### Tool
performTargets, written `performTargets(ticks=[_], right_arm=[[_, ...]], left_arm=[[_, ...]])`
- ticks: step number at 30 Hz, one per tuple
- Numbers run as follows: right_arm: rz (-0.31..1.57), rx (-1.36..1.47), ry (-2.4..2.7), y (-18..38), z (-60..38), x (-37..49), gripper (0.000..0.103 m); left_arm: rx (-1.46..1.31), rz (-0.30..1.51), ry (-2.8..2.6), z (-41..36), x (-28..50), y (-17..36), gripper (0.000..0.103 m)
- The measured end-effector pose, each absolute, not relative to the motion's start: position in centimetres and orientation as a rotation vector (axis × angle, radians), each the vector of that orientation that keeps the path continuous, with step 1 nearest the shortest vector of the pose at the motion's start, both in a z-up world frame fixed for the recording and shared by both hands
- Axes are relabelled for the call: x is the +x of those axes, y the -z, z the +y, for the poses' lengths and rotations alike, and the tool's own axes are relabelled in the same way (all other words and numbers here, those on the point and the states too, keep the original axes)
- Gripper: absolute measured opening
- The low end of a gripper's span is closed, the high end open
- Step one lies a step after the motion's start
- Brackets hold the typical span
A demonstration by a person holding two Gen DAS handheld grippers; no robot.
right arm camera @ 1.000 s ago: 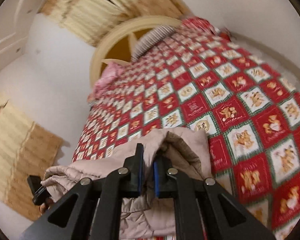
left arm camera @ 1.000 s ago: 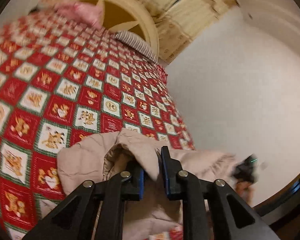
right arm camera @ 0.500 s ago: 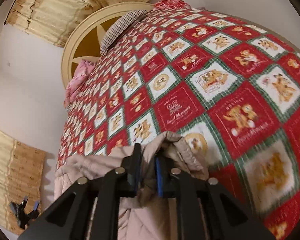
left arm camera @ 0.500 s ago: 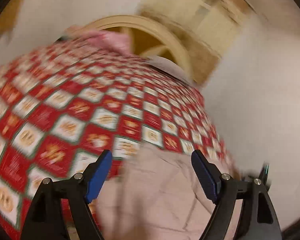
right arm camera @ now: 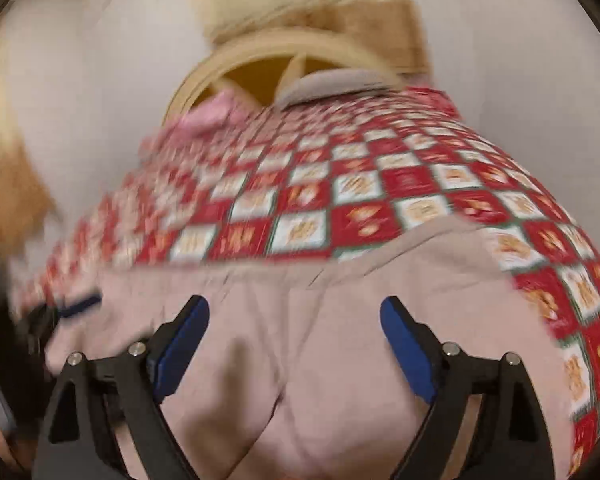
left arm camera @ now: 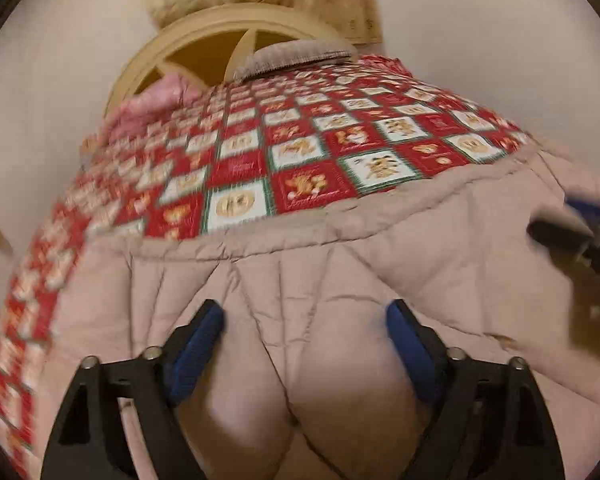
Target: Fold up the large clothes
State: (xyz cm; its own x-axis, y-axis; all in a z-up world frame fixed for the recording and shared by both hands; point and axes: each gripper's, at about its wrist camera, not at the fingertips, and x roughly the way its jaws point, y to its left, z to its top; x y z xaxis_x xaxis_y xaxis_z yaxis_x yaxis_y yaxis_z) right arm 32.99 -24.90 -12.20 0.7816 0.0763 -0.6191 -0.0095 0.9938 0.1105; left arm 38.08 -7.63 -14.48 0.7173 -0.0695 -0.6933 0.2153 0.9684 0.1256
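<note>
A padded beige jacket (left arm camera: 340, 264) is laid on the near end of the bed, over a red-and-white checked quilt (left arm camera: 300, 160). Both sets of tongs are seen spread wide apart with nothing gripped: the left tongs (left arm camera: 304, 320) and the right tongs (right arm camera: 294, 316) are held just above the quilted fabric, one towards each side of the garment. This placement is judged to suit a fresh hold on the jacket's edge for the next fold. A striped pillow (left arm camera: 296, 54) and a pink cloth (left arm camera: 152, 108) are set against the round wooden headboard (left arm camera: 220, 40), well apart from the jacket. No obstacle is seen between tongs and garment, though both views are blurred.
</note>
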Motion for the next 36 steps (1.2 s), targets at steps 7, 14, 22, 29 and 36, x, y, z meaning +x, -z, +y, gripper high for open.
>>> performTargets(ticks=[7, 14, 22, 29, 36], right_arm=[[0.743, 0.153, -0.019, 16.3, -26.2, 34.1, 0.090], [0.783, 0.119, 0.024, 17.2, -25.4, 35.3, 0.093], [0.822, 0.095, 0.043, 18.0, -25.1, 36.0, 0.096], [0.833, 0.091, 0.049, 18.4, -25.0, 36.4, 0.098], [0.834, 0.090, 0.050, 18.5, -25.1, 36.5, 0.099]], left_arm=[[0.132, 0.753, 0.170, -6.8, 38.5, 16.2, 0.097], [0.147, 0.785, 0.158, -7.6, 39.5, 17.2, 0.100], [0.149, 0.801, 0.150, -7.6, 39.8, 17.5, 0.101], [0.132, 0.812, 0.165, -7.3, 39.8, 17.2, 0.101], [0.170, 0.646, 0.109, -4.0, 36.8, 10.5, 0.101]])
